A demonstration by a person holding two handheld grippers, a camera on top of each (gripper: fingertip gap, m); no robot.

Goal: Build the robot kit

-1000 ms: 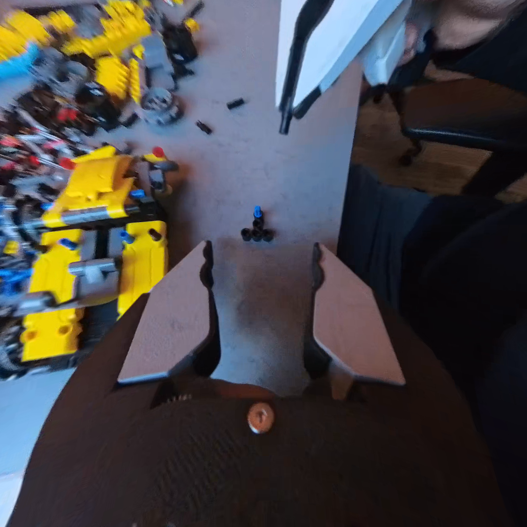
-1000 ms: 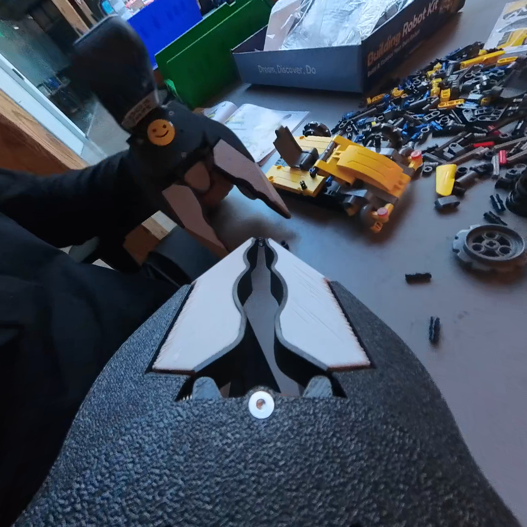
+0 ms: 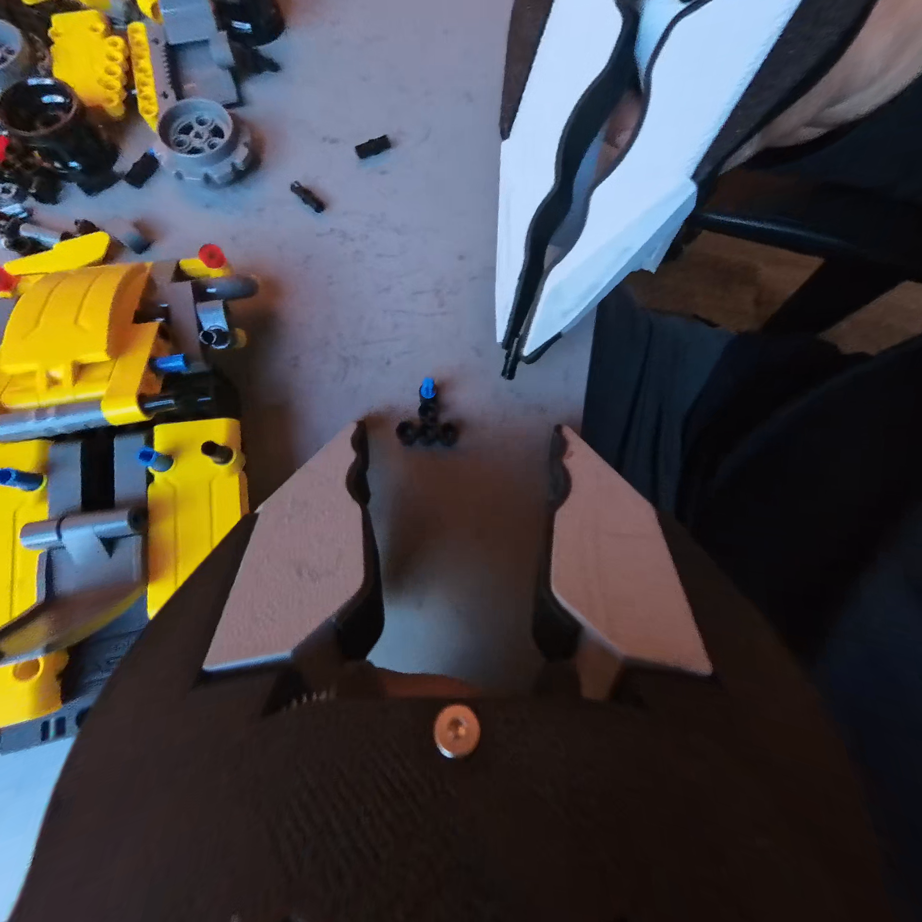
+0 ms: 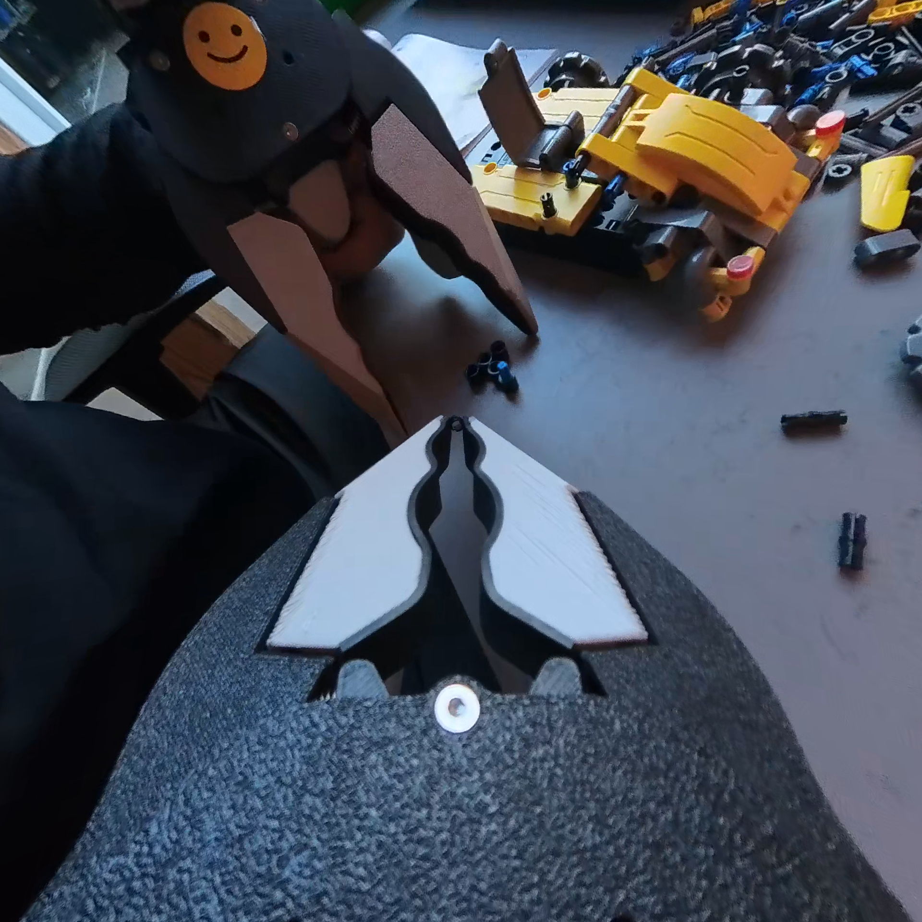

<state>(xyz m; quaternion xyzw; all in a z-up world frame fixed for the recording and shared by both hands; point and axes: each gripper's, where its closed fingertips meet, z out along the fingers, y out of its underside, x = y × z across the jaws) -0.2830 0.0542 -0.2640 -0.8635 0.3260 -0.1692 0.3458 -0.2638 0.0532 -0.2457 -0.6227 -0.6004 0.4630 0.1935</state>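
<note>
A small black T-shaped connector with a blue pin (image 3: 426, 424) lies on the brown table, just ahead of my left gripper (image 3: 459, 431). The left gripper is open and empty, its brown fingertips either side of the connector. My right gripper (image 4: 455, 429), with white fingers, is shut on a small black pin (image 4: 455, 424). In the left wrist view it (image 3: 514, 349) hangs tip-down just right of and beyond the connector. In the right wrist view the connector (image 4: 491, 369) lies between the fingertips of the left gripper (image 4: 465, 376).
A half-built yellow model vehicle (image 3: 100, 399) (image 4: 648, 164) stands left of the connector. A grey wheel hub (image 3: 202, 132) and loose black pins (image 3: 308, 195) (image 4: 813, 423) (image 4: 851, 541) lie around. A pile of parts (image 4: 798, 50) is beyond. The table edge (image 3: 588, 399) is close by. My left and right fingertips are right by each other. From either gripper's tips it is about 15 cm to the grey wheel hub (image 3: 202, 132).
My right gripper has moved in with its pin, much closer to the connector and the left gripper. The left gripper has stayed open around the connector.
</note>
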